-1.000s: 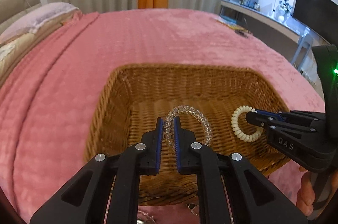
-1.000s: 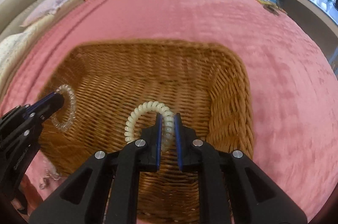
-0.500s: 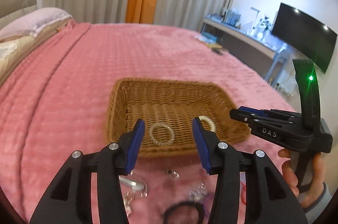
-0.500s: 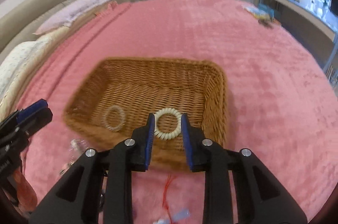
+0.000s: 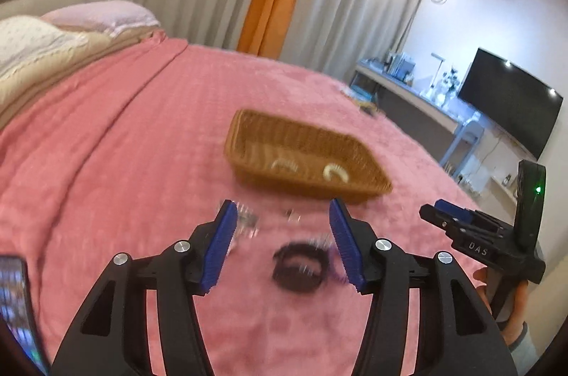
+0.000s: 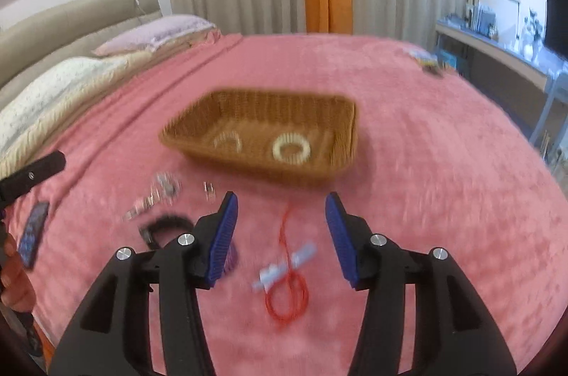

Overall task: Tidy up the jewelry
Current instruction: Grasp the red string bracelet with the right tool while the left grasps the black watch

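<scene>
- Both claws, left claw [image 5: 282,243] and right claw [image 6: 280,237], have just been opening; their jaws stand apart with nothing between them, above the pink bed [image 6: 443,198].
- Wicker basket [image 6: 248,165] lies on the bed, long axis across the right view; it looks farther away than a second ago.
- Cream coil bracelet [image 6: 291,149] and clear bead bracelet [image 6: 228,141], clamped earlier, now lie flat inside it.

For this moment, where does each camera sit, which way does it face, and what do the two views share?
Left wrist: on the left gripper, jaws open, facing across the bed to the basket; right gripper and a hand at right.
Right wrist: on the right gripper, jaws open, facing the basket; red cord below.
Shared: basket, both bracelets, black hair tie.
</scene>
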The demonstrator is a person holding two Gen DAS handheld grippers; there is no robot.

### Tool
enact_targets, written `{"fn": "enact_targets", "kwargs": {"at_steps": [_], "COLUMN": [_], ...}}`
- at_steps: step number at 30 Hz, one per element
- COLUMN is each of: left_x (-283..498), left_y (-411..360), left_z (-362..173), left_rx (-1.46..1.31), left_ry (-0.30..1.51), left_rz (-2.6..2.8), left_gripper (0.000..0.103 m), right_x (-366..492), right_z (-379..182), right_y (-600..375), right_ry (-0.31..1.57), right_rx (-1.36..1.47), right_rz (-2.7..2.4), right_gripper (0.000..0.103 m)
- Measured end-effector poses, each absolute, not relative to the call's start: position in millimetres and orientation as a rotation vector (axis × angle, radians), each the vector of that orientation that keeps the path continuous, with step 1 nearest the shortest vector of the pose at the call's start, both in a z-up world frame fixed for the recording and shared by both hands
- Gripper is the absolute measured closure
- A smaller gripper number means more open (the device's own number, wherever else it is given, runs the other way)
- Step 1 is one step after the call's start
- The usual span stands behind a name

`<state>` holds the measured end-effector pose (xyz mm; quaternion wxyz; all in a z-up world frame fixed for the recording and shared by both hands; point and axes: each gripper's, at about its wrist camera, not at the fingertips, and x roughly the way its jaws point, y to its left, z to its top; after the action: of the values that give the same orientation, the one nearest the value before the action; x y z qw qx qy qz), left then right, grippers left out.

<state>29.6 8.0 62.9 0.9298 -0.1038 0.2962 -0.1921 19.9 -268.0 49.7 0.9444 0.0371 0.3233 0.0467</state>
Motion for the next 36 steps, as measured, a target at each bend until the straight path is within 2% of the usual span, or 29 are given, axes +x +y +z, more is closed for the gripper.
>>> {"fn": "enact_targets", "kwargs": {"at_steps": [6,8,21,25,29,34,36], "left_x": [22.6,31.4,130.1,137.2,130.7,118.3,110.3], "left_y": [14.1,11.2,-21.2,-35.2,-40.6,-42.5,-45.4], "left_z": [20.8,14.6,-33.0,-44.7,-44.5,-41.7,-41.2], "left_rx": [-0.234,-0.242,-0.307,-0.271,-0.238,-0.226,-0.211], "left_ry": [0.716,0.755,1.030,1.072,1.039,1.024,1.017], "left_rz": [-0.419,-0.448,-0.554,-0.558,-0.537,-0.562,-0.567], "left_gripper": [0.050,0.050,0.050,0.052,0.052,0.065,0.068], "right_x": [17.1,18.0,14.2,18.9,28.6,28.0,27.2], "right_z": [-9.5,-18.7,-39.5,-40.7,-42.3,-44.0,-44.0], "right_y": [-287.0,-289.3,-292.4,-290.7,-280.4,-267.0,-266.7], "right_ry": [0.773,0.795,0.835,0.843,0.864,0.861,0.860], "right_rx": [0.171,0.183,0.194,0.182,0.128,0.042,0.038], "right_rz": [0.085,0.086,0.089,0.080,0.040,-0.004,-0.005], "right_gripper": [0.055,0.061,0.066,0.066,0.066,0.066,0.069]}}
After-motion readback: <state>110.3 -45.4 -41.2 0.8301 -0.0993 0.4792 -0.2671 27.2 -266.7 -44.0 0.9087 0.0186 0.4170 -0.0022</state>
